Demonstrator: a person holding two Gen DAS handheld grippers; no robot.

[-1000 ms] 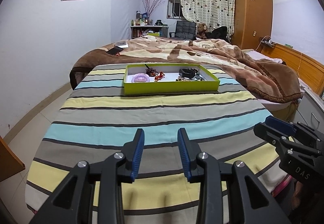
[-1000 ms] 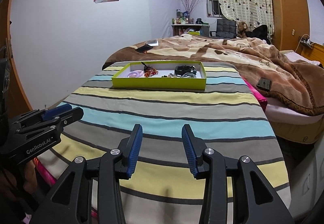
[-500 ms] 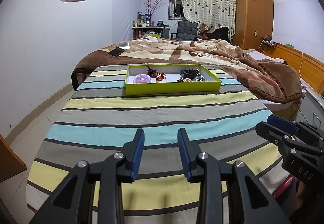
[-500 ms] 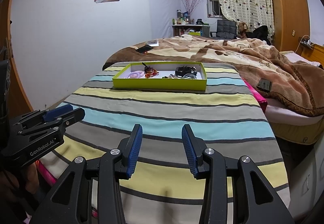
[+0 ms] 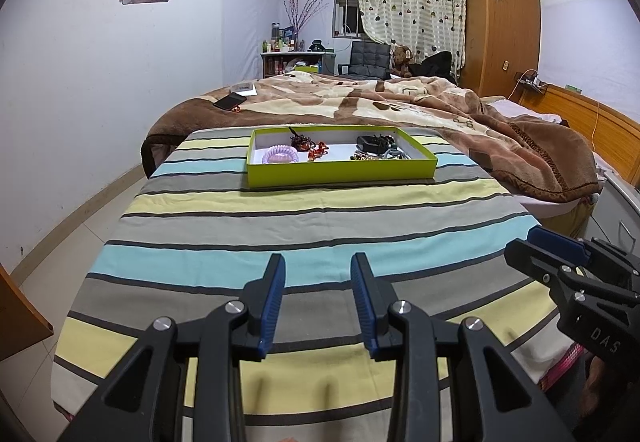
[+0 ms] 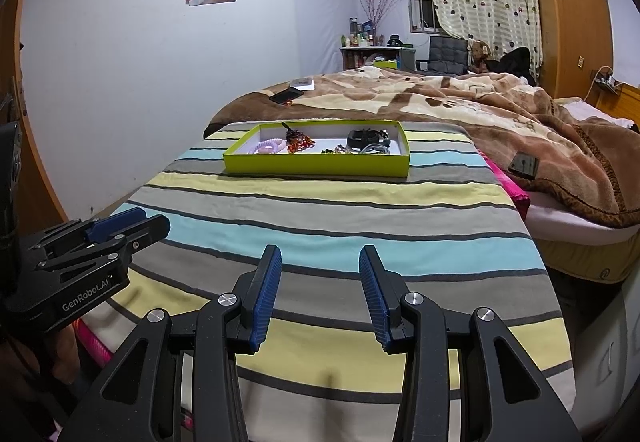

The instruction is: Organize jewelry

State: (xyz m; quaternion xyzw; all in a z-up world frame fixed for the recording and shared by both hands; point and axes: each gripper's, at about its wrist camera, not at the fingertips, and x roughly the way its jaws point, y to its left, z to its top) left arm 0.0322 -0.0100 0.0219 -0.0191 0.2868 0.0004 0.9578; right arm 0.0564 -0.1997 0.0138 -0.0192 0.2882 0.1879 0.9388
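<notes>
Above striped cloth point(image 5: 312, 218): both grippers level, apart, fingers parted.

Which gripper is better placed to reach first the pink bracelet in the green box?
Probably the left gripper. The pink coiled bracelet lies at the left end of the shallow lime-green box, nearer that side. The right gripper is also open and empty, but its view centres on the box's right half. Both are far away.

Right gripper point(image 6: 319, 292): I held it above the striped cloth point(image 6: 320, 210), jaws apart, nothing between them.
Left gripper point(image 6: 120, 222): at the left edge, beside mine.
Tray point(image 6: 316, 164): green, on the cloth, well ahead.
Jewelry: pink bracelet point(image 6: 267, 146), red beads point(image 6: 300, 144), black band point(image 6: 366, 138) inside it.
</notes>
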